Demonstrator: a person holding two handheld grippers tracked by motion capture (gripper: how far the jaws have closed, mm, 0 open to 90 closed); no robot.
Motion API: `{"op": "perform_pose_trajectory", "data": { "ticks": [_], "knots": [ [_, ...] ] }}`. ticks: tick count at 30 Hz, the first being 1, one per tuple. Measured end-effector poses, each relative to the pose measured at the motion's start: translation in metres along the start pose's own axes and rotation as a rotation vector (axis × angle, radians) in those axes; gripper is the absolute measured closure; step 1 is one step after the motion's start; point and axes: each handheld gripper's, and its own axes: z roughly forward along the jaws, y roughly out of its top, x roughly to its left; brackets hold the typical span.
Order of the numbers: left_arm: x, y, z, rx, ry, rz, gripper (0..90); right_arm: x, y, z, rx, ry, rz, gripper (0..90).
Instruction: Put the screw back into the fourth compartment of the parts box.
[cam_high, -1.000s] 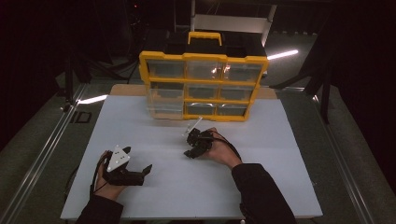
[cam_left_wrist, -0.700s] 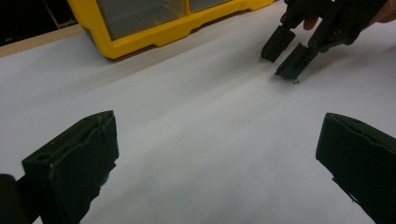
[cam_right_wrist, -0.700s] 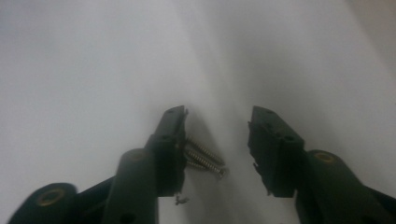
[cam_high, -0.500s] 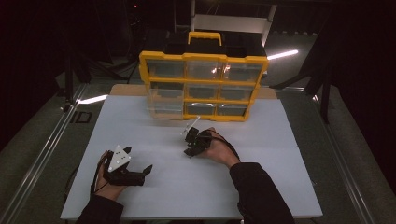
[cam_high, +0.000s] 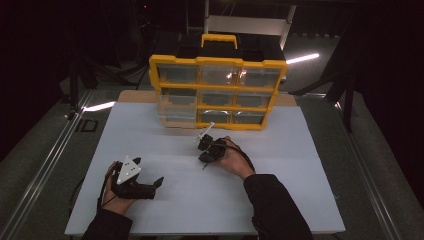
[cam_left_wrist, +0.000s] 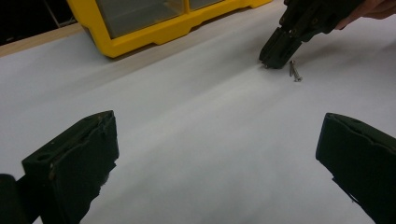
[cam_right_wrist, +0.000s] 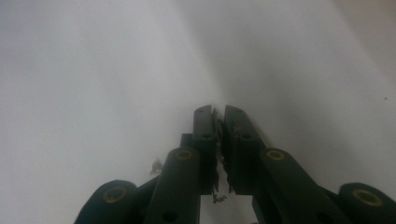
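A: What is the desk (cam_high: 300, 200) looking like from where you are standing?

B: A white sheet is covering it, with a strip of bare wood showing at the far edge. A yellow drawer cabinet (cam_high: 218, 92) is standing at the back, its clear drawers facing the person. The room around it is lying in darkness; two light strips are glowing on the floor, and a metal rail is running along the left side.

A: And the hand-held grippers?

B: The left hand-held gripper (cam_high: 150, 184) is resting near the front left, jaws standing wide apart with nothing between them. The right hand-held gripper (cam_high: 204, 159) is pointing down at the sheet mid-desk; its jaws have just been closing and are now sitting almost together.

A: Where is the screw?

B: A small screw (cam_left_wrist: 294, 72) is lying on the sheet just beside the right tip.

A: Is it being gripped?

B: In the left gripper view it is lying outside the jaws. The right gripper view is blurring near the tips, so what is sitting in the narrow gap is hard to make out. The drawers' contents are too dim to read.
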Motion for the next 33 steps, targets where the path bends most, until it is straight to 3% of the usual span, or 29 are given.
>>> {"op": "perform_pose_trajectory", "data": {
  "ticks": [17,33],
  "knots": [
    [0.000,0.000,0.000,0.002,0.002,0.000,0.0,0.004,0.004,0.002,0.001,-0.030,0.012,88.0],
    [0.000,0.000,0.000,0.001,0.002,0.000,0.0,0.004,0.005,-0.009,0.004,0.009,-0.013,88.0]
  ]
}}
